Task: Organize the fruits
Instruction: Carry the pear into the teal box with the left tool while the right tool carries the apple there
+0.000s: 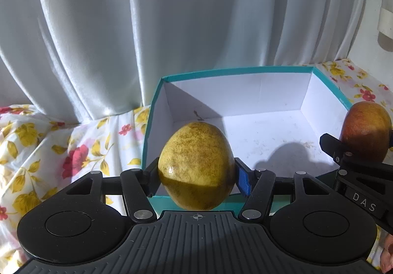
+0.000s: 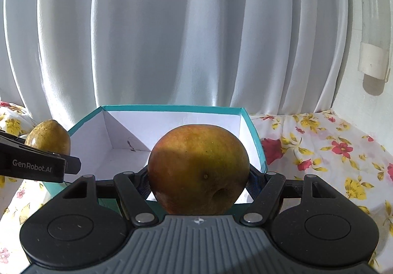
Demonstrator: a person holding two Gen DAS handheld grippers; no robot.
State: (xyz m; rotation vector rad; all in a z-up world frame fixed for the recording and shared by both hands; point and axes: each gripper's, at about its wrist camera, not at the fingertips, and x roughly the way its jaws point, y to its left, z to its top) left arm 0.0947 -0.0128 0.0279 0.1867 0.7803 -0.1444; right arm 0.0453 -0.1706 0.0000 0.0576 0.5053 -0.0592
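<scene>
We clamp a yellow fruit in our left gripper and a red-green apple in our right gripper, both at the near edge of the teal box, whose whole white floor only the left view shows.

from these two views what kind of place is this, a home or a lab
Most likely a home room. A flowered cloth covers the surface, pale curtains hang behind, and a teal cardboard box sits ready for the fruit.
</scene>
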